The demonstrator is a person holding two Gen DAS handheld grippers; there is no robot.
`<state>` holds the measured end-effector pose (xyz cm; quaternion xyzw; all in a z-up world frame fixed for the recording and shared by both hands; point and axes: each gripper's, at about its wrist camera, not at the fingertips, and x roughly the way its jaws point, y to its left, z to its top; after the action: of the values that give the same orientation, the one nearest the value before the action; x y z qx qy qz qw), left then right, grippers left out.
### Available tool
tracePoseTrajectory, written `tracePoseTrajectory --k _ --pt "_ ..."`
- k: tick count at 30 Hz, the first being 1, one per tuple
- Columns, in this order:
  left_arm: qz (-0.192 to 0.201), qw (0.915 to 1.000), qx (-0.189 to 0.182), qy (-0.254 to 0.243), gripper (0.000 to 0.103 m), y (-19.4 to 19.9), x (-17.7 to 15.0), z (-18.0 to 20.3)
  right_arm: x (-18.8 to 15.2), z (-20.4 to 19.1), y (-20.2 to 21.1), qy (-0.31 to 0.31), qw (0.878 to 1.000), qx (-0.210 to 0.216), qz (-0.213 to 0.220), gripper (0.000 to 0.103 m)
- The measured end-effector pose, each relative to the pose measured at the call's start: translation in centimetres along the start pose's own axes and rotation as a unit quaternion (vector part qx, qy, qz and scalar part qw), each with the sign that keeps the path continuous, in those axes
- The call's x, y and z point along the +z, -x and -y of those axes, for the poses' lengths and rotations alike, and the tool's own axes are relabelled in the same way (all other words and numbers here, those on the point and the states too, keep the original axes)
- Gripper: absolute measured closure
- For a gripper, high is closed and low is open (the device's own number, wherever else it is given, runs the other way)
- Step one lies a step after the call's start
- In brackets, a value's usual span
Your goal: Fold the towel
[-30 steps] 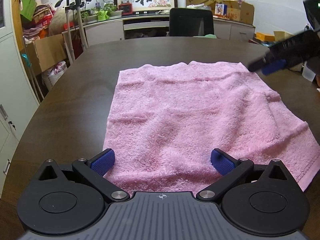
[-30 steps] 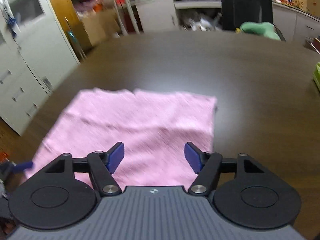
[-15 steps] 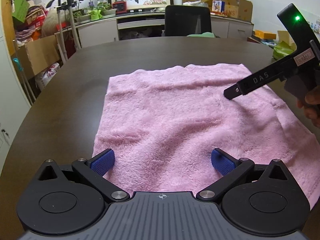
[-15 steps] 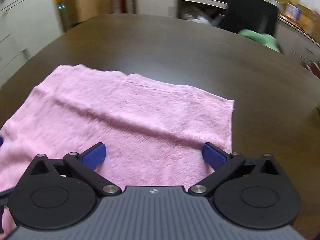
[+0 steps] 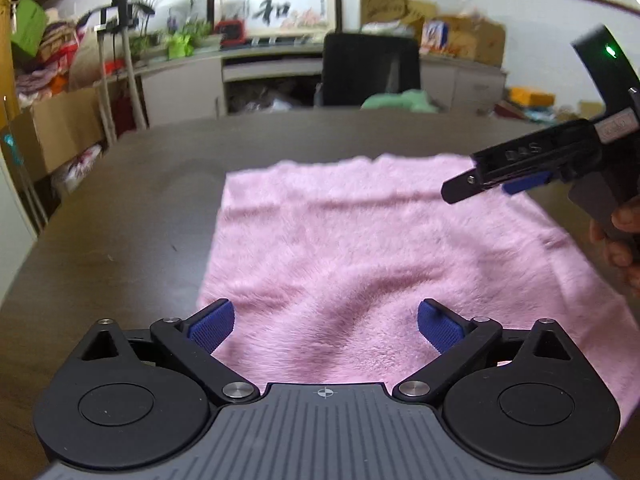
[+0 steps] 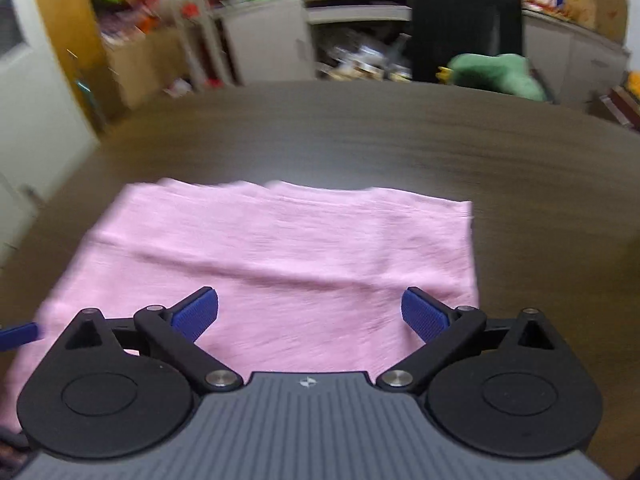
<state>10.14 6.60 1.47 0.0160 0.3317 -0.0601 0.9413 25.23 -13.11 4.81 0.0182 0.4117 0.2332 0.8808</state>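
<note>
Both pairs of your blue fingers are spread wide, and nothing is caught between them. Your left gripper (image 5: 325,322) hangs over the near edge of the pink towel (image 5: 360,260), with one blue finger (image 5: 211,324) above the towel's near left corner and the other (image 5: 438,326) above the fluffy middle part. Neither one presses on the cloth.

Your right gripper (image 6: 310,314) is wide too, but its jaws are just starting to come in a little. Only towel (image 6: 288,256) shows below the gap, and the fingers (image 6: 424,318) are not squeezing it. From your left camera you can see this gripper (image 5: 520,178) from the side, reaching in over the far right part of the towel, with your hand (image 5: 620,248) wrapped around its handle. A small green light glows on top of it.

You have the towel lying spread out flat on the dark brown table (image 5: 120,220). It has soft bumps and wrinkles but no fold in it yet. Its far edge runs across the table, and its right edge (image 6: 472,248) is straight with bare table beside it.

Past the table you can see a black chair (image 5: 370,70) with something green (image 6: 496,74) on the seat. Behind that there is a long counter with a framed picture (image 5: 280,10) on it, some plants and boxes. The right camera view is blurry.
</note>
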Motion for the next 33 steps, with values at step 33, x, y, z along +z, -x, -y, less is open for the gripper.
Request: tracePoseTrajectory --k 33 --pt "0.015 0.9993 0.024 -0.025 0.000 8.7 -6.5 -2.4 -16.2 2.0 16.2 0.068 0.997 -0.010 0.021 0.001"
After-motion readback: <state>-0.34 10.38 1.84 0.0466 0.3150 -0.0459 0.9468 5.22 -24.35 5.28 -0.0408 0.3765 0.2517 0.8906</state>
